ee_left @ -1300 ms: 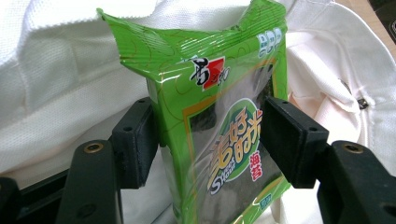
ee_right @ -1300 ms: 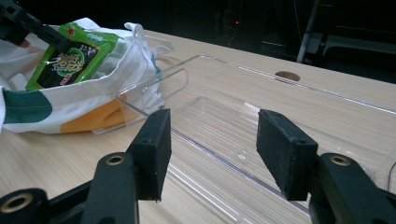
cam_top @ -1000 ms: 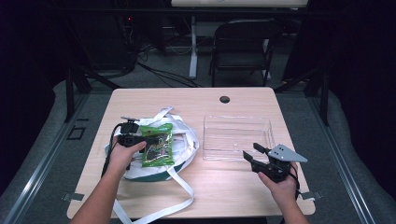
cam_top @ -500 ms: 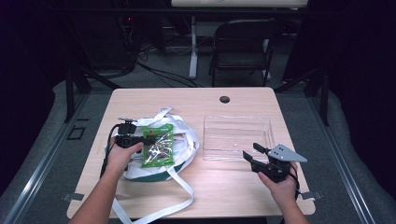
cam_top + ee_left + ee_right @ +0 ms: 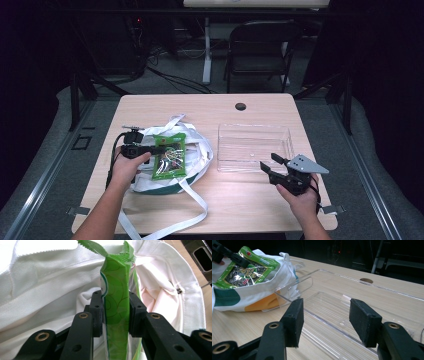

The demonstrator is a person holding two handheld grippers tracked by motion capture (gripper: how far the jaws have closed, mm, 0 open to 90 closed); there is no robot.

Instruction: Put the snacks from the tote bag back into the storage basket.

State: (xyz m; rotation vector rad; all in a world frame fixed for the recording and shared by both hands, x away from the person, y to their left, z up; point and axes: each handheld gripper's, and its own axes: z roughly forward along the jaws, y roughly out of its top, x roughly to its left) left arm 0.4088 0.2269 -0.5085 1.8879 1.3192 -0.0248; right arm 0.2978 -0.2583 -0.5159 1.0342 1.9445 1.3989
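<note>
A green snack packet (image 5: 170, 156) lies on top of a white tote bag (image 5: 150, 182) at the table's left. My left gripper (image 5: 156, 149) reaches in from the left; its jaws have just been closing and now pinch the packet's edge. In the left gripper view both pads press the green packet (image 5: 116, 297), with the white bag (image 5: 45, 290) behind it. My right gripper (image 5: 268, 163) hovers open at the near right corner of a clear plastic tray (image 5: 254, 145). Nothing sits between its jaws in the right gripper view, where the tray (image 5: 352, 297) lies ahead and the packet (image 5: 247, 267) at far left.
The bag's long white strap (image 5: 190, 220) loops toward the table's front edge. A dark round cable hole (image 5: 240, 106) marks the table's far side. Behind the table stands a folding chair (image 5: 260, 50). Bare wood lies between the bag and the tray.
The left gripper's jaws have closed onto the left edge of the green packet. The right hand and the tray have stayed put.
</note>
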